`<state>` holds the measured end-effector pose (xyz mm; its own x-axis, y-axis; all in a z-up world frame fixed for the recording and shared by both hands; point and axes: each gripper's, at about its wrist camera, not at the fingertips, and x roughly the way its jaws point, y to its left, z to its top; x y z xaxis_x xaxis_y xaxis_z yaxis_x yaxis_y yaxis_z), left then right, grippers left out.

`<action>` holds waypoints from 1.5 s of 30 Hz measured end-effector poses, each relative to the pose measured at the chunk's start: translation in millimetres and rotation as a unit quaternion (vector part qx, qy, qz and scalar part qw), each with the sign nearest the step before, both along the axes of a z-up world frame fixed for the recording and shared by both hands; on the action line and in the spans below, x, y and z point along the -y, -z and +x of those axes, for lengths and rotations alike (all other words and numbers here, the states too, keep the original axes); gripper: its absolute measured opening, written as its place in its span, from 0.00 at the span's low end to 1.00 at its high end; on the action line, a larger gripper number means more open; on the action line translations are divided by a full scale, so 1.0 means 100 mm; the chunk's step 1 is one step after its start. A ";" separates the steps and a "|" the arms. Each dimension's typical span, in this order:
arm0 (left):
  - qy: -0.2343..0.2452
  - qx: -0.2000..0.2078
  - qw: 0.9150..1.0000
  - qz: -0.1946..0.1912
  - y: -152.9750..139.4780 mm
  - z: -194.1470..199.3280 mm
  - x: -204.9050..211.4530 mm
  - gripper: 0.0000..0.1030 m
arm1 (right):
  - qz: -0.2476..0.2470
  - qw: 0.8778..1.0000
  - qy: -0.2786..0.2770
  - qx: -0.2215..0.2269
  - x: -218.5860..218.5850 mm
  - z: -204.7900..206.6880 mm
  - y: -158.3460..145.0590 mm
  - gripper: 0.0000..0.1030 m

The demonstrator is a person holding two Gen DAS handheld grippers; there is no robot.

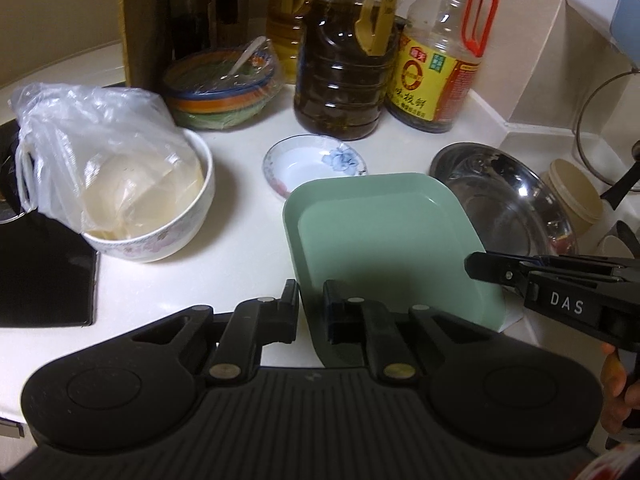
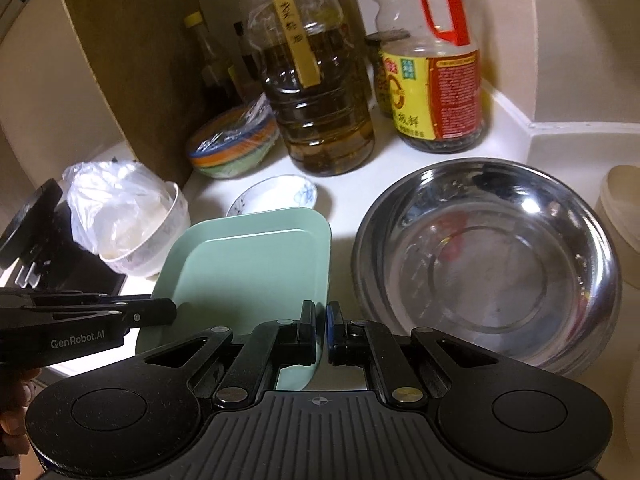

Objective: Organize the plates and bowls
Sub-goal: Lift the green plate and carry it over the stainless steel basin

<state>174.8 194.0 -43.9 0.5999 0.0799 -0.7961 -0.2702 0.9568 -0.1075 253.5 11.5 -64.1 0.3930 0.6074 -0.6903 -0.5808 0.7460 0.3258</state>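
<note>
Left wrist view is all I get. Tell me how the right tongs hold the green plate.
Observer: The right tongs are shut on the green plate's rim, on the side facing the steel bowl.
Operator: Check that bowl's inside.
Observer: It looks empty; a strip of white counter separates it from the plate.
Operator: Describe the left tongs side-on.
Observer: Shut flat on the plate's opposite edge.
</note>
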 end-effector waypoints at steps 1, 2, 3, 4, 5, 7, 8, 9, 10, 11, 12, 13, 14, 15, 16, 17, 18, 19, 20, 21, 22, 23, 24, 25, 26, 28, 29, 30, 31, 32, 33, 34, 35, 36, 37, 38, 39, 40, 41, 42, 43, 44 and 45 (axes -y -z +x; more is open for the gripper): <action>0.003 0.001 1.000 0.000 -0.01 0.01 0.02 0.11 | 0.001 1.000 0.003 0.001 0.02 0.00 -0.01 0.05; 0.007 0.003 1.000 0.000 -0.02 0.03 0.03 0.11 | 0.002 1.000 0.008 0.002 0.04 0.00 -0.02 0.05; 0.011 0.005 1.000 0.001 -0.03 0.05 0.05 0.11 | 0.002 1.000 0.011 0.003 0.07 0.00 -0.03 0.05; 0.015 0.007 1.000 0.001 -0.04 0.07 0.08 0.11 | 0.003 1.000 0.015 0.004 0.10 0.00 -0.04 0.05; 0.020 0.009 1.000 0.002 -0.04 0.09 0.10 0.11 | 0.003 1.000 0.020 0.006 0.12 0.01 -0.05 0.05; 0.031 0.011 0.999 0.001 -0.05 0.15 0.15 0.11 | 0.004 0.999 0.031 0.007 0.18 0.02 -0.07 0.05; 0.036 0.012 0.999 0.001 -0.05 0.17 0.18 0.11 | 0.004 0.999 0.037 0.008 0.22 0.02 -0.08 0.05; 0.042 0.013 0.999 0.001 -0.05 0.20 0.21 0.11 | 0.004 0.999 0.043 0.009 0.25 0.02 -0.08 0.05; 0.049 0.014 0.999 0.000 -0.05 0.22 0.23 0.11 | 0.005 0.999 0.050 0.009 0.29 0.03 -0.09 0.05; 0.055 0.015 0.998 -0.001 -0.05 0.25 0.26 0.11 | 0.004 0.998 0.056 0.010 0.33 0.03 -0.10 0.05; 0.061 0.015 0.998 -0.002 -0.05 0.28 0.29 0.11 | 0.004 0.998 0.062 0.010 0.36 0.04 -0.10 0.05; 0.068 0.016 0.998 -0.002 -0.04 0.30 0.32 0.11 | 0.003 0.998 0.069 0.009 0.39 0.05 -0.11 0.05; 0.075 0.017 0.997 -0.002 -0.04 0.33 0.35 0.11 | 0.003 0.997 0.076 0.009 0.43 0.06 -0.11 0.05; 0.081 0.017 0.997 -0.002 -0.04 0.36 0.38 0.11 | 0.003 0.997 0.082 0.010 0.47 0.06 -0.12 0.05; 0.087 0.018 0.996 -0.002 -0.03 0.40 0.41 0.11 | 0.003 0.996 0.088 0.010 0.50 0.07 -0.12 0.05; 0.093 0.019 0.996 -0.003 -0.02 0.42 0.44 0.11 | 0.003 0.995 0.094 0.011 0.54 0.08 -0.13 0.05; 0.098 0.019 0.995 -0.004 -0.02 0.44 0.47 0.11 | 0.002 0.995 0.101 0.011 0.58 0.09 -0.13 0.05; 0.104 0.021 0.994 -0.004 -0.02 0.47 0.50 0.11 | 0.001 0.994 0.107 0.011 0.61 0.09 -0.13 0.05; 0.110 0.022 0.994 -0.004 -0.01 0.49 0.53 0.11 | 0.000 0.994 0.113 0.012 0.65 0.10 -0.13 0.05; 0.116 0.022 0.993 -0.005 0.00 0.51 0.56 0.11 | -0.001 0.993 0.119 0.012 0.68 0.11 -0.14 0.05; 0.122 0.023 0.992 -0.005 0.00 0.54 0.58 0.11 | -0.001 0.992 0.125 0.012 0.72 0.12 -0.13 0.05; 0.128 0.024 0.992 -0.004 0.00 0.56 0.62 0.11 | -0.002 0.991 0.131 0.012 0.76 0.13 -0.13 0.05; 0.133 0.024 0.991 -0.004 0.01 0.59 0.65 0.11 | -0.004 0.991 0.136 0.012 0.79 0.14 -0.13 0.05; 0.138 0.023 0.990 -0.005 0.02 0.62 0.67 0.11 | -0.005 0.990 0.142 0.011 0.82 0.15 -0.13 0.05; 0.142 0.024 0.990 -0.005 0.02 0.65 0.71 0.11 | -0.006 0.989 0.147 0.012 0.85 0.16 -0.13 0.05; 0.149 0.025 0.988 -0.006 0.04 0.70 0.74 0.11 | -0.007 0.988 0.155 0.012 0.90 0.19 -0.13 0.05; 0.152 0.026 0.988 -0.004 0.04 0.72 0.77 0.11 | -0.008 0.987 0.158 0.012 0.92 0.20 -0.13 0.05; 0.155 0.026 0.988 -0.004 0.05 0.75 0.78 0.11 | -0.009 0.987 0.162 0.012 0.94 0.21 -0.12 0.05; 0.158 0.026 0.987 -0.004 0.06 0.78 0.80 0.11 | -0.010 0.986 0.165 0.012 0.95 0.22 -0.12 0.05; 0.161 0.025 0.987 -0.003 0.07 0.80 0.81 0.11 | -0.011 0.986 0.168 0.012 0.96 0.24 -0.12 0.05; 0.162 0.025 0.986 -0.004 0.07 0.83 0.82 0.11 | -0.012 0.985 0.170 0.011 0.97 0.26 -0.11 0.05; 0.164 0.024 0.986 -0.004 0.08 0.85 0.83 0.11 | -0.013 0.985 0.172 0.011 0.98 0.27 -0.11 0.05; 0.165 0.023 0.986 -0.004 0.09 0.88 0.83 0.11 | -0.014 0.985 0.173 0.011 0.98 0.28 -0.11 0.05; 0.166 0.022 0.986 -0.004 0.09 0.90 0.84 0.11 | -0.015 0.985 0.174 0.011 0.99 0.29 -0.11 0.05; 0.167 0.021 0.986 -0.003 0.10 0.92 0.84 0.11 | -0.016 0.984 0.176 0.011 0.99 0.31 -0.11 0.05; 0.169 0.020 0.985 -0.003 0.11 0.94 0.85 0.11 | -0.017 0.984 0.177 0.010 1.00 0.33 -0.10 0.05; 0.171 0.019 0.985 -0.003 0.11 0.97 0.86 0.11 | -0.019 0.984 0.179 0.009 1.00 0.34 -0.10 0.05; 0.172 0.018 0.985 -0.004 0.12 0.99 0.86 0.11 | -0.021 0.983 0.181 0.008 0.99 0.36 -0.09 0.05; 0.173 0.017 0.985 -0.004 0.13 1.01 0.86 0.11 | -0.022 0.983 0.182 0.006 0.99 0.38 -0.08 0.05; 0.174 0.016 0.985 -0.004 0.14 1.03 0.87 0.11 | -0.023 0.983 0.184 0.004 1.00 0.39 -0.07 0.05; 0.176 0.015 0.984 -0.005 0.15 1.05 0.88 0.11 | -0.024 0.982 0.185 0.003 1.00 0.40 -0.06 0.05; 0.178 0.014 0.984 -0.004 0.16 1.06 0.88 0.11 | -0.026 0.982 0.187 0.001 1.00 0.42 -0.05 0.05; 0.179 0.013 0.984 -0.004 0.17 1.08 0.89 0.11 | -0.028 0.982 0.189 -0.001 1.00 0.43 -0.05 0.05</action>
